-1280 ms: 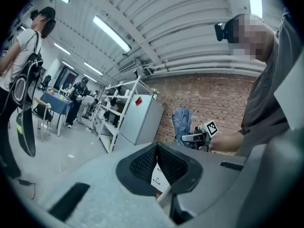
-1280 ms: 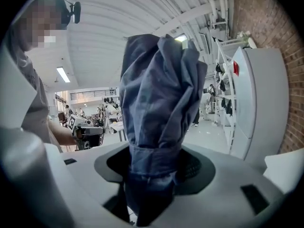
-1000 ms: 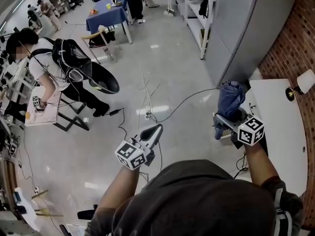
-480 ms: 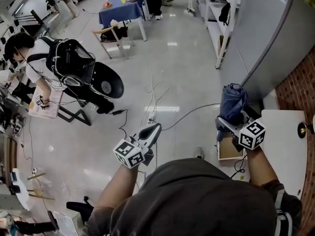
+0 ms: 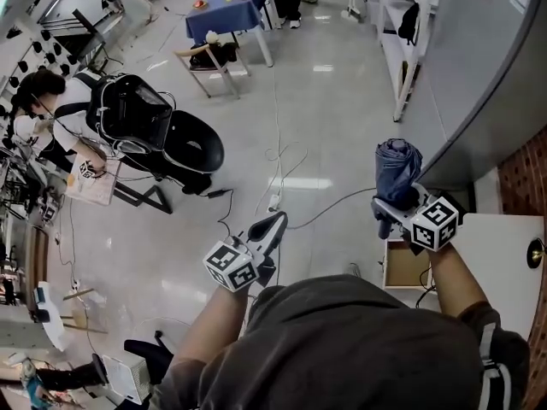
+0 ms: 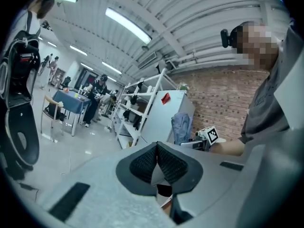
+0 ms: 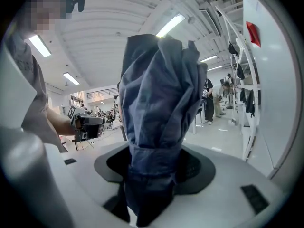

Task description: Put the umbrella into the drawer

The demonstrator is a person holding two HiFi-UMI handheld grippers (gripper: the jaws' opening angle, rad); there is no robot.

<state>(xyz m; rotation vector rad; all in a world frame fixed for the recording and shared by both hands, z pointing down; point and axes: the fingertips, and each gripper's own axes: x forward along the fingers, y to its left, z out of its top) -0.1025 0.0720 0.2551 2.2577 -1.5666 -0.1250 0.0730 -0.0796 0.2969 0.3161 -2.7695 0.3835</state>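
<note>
Bright ceiling tubes [image 6: 128, 26], floor [image 5: 301, 183] glare, fisheye edges.

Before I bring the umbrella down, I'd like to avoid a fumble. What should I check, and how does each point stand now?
1. Grip: ok. The right gripper has its jaws shut on the umbrella.
2. Umbrella folded: ok. Its blue fabric is bundled together.
3. Umbrella aimed at the drawer: not ok. It stands upright, towards the ceiling.
4. Drawer open: ok. Its wooden inside shows below the right gripper.
5. Room in the drawer: cannot tell. The arm hides part of it.
6. Left gripper free: ok. Its jaws are together on nothing.
</note>
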